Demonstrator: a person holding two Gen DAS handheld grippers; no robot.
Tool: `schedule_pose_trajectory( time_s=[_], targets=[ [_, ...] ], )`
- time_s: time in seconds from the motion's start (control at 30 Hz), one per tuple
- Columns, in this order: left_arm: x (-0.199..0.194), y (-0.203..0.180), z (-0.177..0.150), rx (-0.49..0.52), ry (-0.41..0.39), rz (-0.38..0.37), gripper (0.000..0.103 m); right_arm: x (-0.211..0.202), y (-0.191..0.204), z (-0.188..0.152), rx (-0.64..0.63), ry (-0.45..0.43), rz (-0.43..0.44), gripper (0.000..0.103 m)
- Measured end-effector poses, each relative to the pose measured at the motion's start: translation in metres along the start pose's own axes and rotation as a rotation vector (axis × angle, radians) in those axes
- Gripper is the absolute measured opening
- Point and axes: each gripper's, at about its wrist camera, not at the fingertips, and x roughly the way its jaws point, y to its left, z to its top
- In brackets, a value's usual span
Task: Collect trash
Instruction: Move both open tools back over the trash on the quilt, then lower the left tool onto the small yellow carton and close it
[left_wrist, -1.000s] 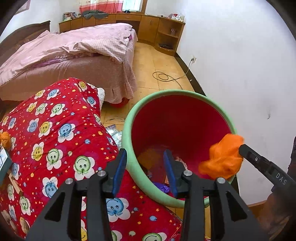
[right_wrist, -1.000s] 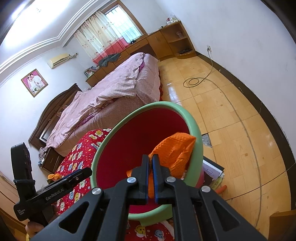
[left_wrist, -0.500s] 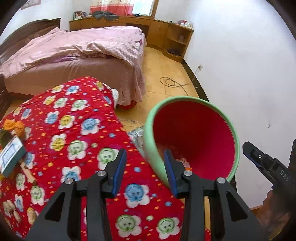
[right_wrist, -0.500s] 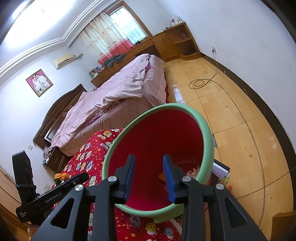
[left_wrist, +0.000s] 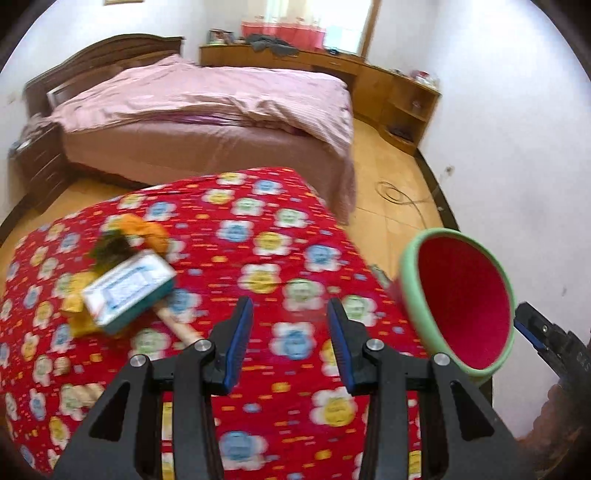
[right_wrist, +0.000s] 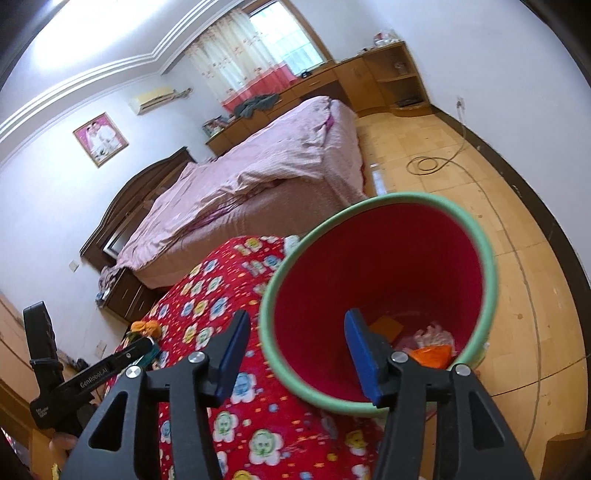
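Both tools were spread and held nothing. The left tool (left_wrist: 290, 332) hung over the red flowered table (left_wrist: 266, 236), aimed toward the remaining trash: a white-and-teal box (left_wrist: 129, 291) lying against orange scraps (left_wrist: 146, 229), all blurred. The right tool (right_wrist: 295, 354) hovered at the green-rimmed red bin (right_wrist: 491, 280), where an orange wad (right_wrist: 430, 356) already lay. Risk, as I judged it: the box looked broad for the opening, so a skewed pinch could let it slip, or drag neighbouring scraps off the table edge.
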Motion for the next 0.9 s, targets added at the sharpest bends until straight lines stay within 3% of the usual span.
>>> schedule_pose_trajectory(
  time_s=[0.57, 0.9],
  targets=[
    [-0.014, 0.133, 0.0, -0.188, -0.04, 0.183, 0.041, 0.05, 0.081, -0.027, -0.094, 0.099, 0.052, 0.061],
    [0.005, 0.174, -0.007, -0.234, -0.033, 0.267, 0.041, 0.086, 0.119, -0.042, -0.146, 0.166, 0.077, 0.062]
  ],
)
